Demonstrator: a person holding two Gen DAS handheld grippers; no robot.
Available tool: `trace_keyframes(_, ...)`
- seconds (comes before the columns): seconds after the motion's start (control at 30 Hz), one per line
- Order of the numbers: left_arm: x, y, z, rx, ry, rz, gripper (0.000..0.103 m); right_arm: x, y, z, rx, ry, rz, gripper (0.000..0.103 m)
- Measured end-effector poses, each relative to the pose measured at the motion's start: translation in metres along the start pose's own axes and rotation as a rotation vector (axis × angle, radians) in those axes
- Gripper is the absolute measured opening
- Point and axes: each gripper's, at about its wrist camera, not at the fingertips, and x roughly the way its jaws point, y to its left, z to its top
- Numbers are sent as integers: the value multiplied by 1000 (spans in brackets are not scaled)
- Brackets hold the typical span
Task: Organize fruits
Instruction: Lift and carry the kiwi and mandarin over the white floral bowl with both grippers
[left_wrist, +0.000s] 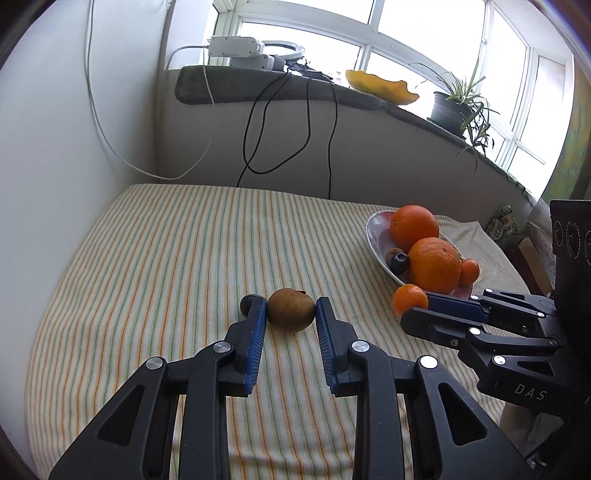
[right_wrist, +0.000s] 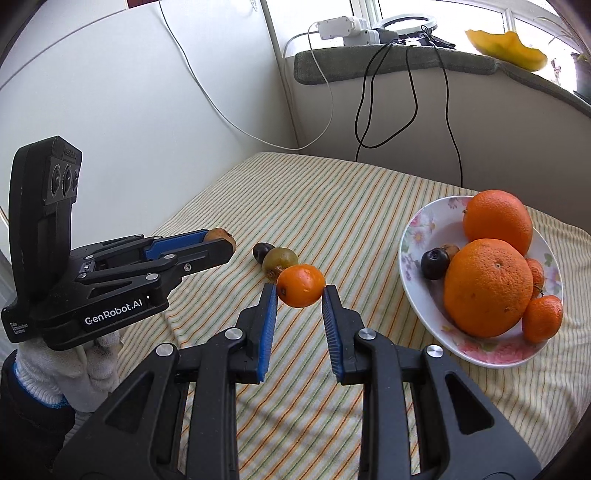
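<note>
On the striped desk (right_wrist: 369, 206), each tool pinches one fruit: left tool (left_wrist: 290, 314) a kiwi (left_wrist: 290, 309), right tool (right_wrist: 300, 295) a mandarin (right_wrist: 300, 286); the plate (right_wrist: 424, 229) holds two oranges (right_wrist: 487, 288), others half hidden.

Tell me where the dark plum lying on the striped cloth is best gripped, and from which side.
Grip the plum across its round middle, coming down from above. It is small and sits low on the cloth, and a greenish kiwi lies against one side. A sideways approach would likely bump the kiwi, so closing on the two free sides looks safest.
</note>
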Motion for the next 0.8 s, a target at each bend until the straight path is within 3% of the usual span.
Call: trace_keyframes(0.8, 22, -69, 16, 76, 9, -83, 26, -77, -73, -2, 100, -99, -105, 26)
